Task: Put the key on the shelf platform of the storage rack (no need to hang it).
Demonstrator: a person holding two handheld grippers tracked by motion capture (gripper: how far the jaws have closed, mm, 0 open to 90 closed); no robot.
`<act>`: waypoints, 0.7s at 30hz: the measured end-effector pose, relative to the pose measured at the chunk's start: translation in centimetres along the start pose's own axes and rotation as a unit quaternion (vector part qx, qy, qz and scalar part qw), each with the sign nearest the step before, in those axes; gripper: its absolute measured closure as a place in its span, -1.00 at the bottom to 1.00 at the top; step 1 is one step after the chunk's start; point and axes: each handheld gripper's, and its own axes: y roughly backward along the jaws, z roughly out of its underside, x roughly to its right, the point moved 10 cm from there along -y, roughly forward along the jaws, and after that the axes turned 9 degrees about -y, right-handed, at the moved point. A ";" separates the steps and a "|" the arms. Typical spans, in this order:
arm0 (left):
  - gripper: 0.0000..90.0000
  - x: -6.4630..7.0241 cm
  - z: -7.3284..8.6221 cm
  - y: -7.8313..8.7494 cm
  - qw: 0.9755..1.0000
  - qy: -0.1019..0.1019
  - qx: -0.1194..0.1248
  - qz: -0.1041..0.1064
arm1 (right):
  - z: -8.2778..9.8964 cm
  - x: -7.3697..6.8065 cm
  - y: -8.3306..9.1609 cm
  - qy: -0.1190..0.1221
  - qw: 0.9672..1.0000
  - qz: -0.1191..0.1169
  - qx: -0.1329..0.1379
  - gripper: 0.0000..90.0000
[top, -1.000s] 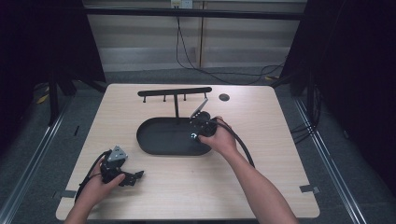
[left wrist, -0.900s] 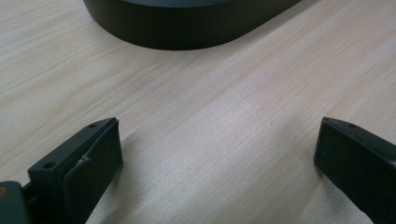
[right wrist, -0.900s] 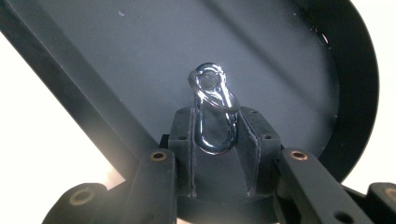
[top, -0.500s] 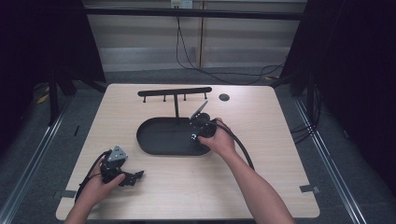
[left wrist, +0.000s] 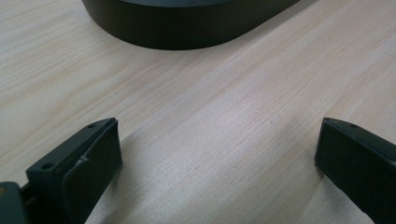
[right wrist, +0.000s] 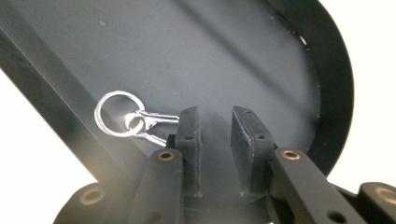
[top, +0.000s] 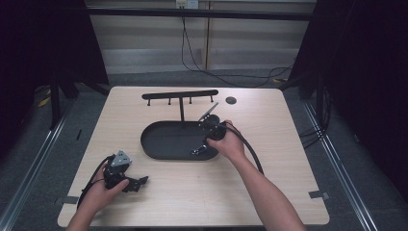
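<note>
A black oval tray (top: 153, 144) sits mid-table with a thin post rising to a black peg rack (top: 180, 95). A silver key ring with a clip (right wrist: 115, 114) lies on the tray floor (right wrist: 233, 46) near its right end, also seen from above as a silver glint (top: 197, 151). My right gripper (right wrist: 215, 114) hovers low in the tray, its jaws a narrow gap apart with nothing between them; the clip lies against the outer side of the left jaw. My left gripper (top: 139, 183) rests on the table at the front left, wide open (left wrist: 217, 149) and empty, facing the tray wall (left wrist: 187, 28).
A small dark disc (top: 231, 100) lies on the table behind the tray to the right. Cables trail from both grippers. The light wooden tabletop (top: 269, 183) ends in open floor on every side.
The right hand has shifted only slightly over the tray's right end. The left gripper has not moved.
</note>
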 end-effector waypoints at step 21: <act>-1.00 0.0 0.0 0.0 1.000 0.000 0.001 -0.002 | 0.2 -0.3 1.7 -0.004 0.999 -0.022 0.027 -0.14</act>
